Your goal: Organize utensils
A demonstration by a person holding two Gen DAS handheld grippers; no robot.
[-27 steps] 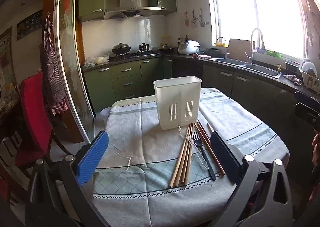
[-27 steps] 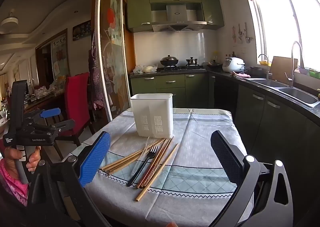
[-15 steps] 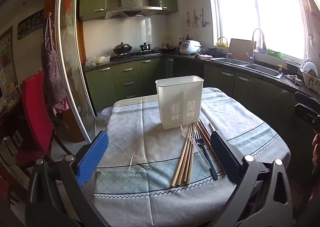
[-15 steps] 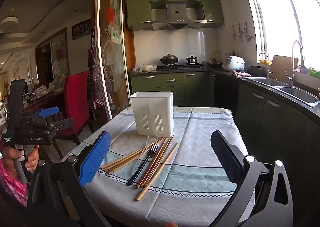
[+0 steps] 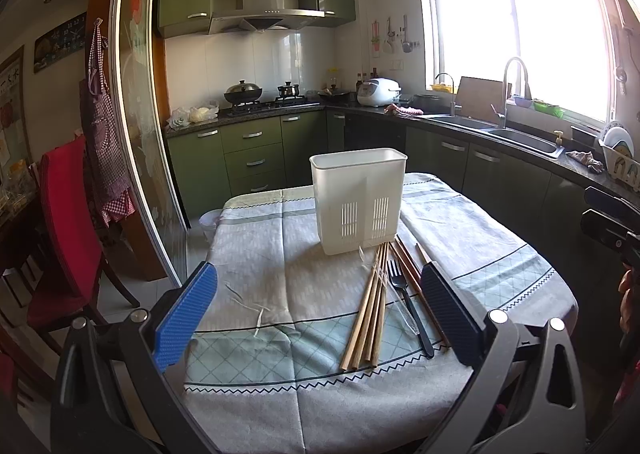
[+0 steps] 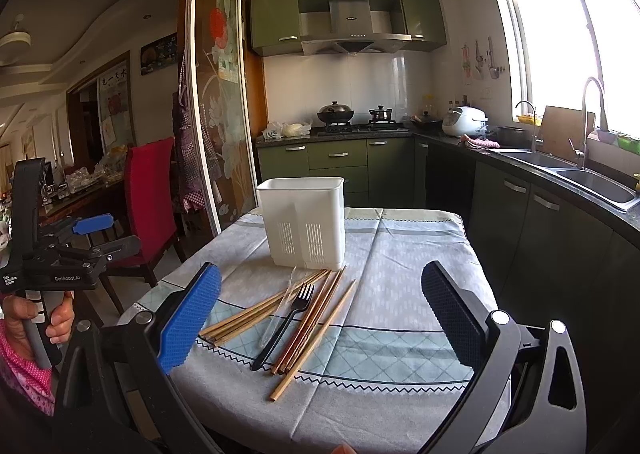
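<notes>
Nearest to each camera, both tools stood with jaws spread wide and nothing between them: the left gripper [image 5: 320, 306] and the right gripper [image 6: 322, 316] each hovered short of the near edge of the bench [image 6: 400, 394], above the cloth.

Taking the white utensil caddy [image 6: 302, 228] as the landmark, everything to be sorted lay on the cloth on its near side. A pale bundle of bamboo chopsticks [image 5: 370, 314] fanned out from the caddy's foot toward the bench edge. Just beside them on the sink side lay a clear plastic utensil [image 6: 280, 310], hard to make out, and a black plastic fork [image 6: 286, 324], tines toward the caddy. Darker reddish chopsticks [image 6: 310, 320] and one single pale chopstick [image 6: 314, 336] lay on the far side of the fork from the bundle. The caddy itself looked empty as far as its rim showed, so the sorting seemed not yet begun.

To do the first pick well, I judged the outlying single chopstick the easiest start: it lay apart from its neighbours. Closing across its width near the middle, then tipping it upright over one compartment, would keep it from swinging. The bundled sticks touched one another, so a careless pinch could drag several or roll them off the edge.

As for writing, "GenRobot.AI" was legible on the left tool's body in the right wrist view. The range hood [image 6: 352, 20] carried a small badge, too small to read. A wall poster with Chinese characters hung beyond the sliding door.
</notes>
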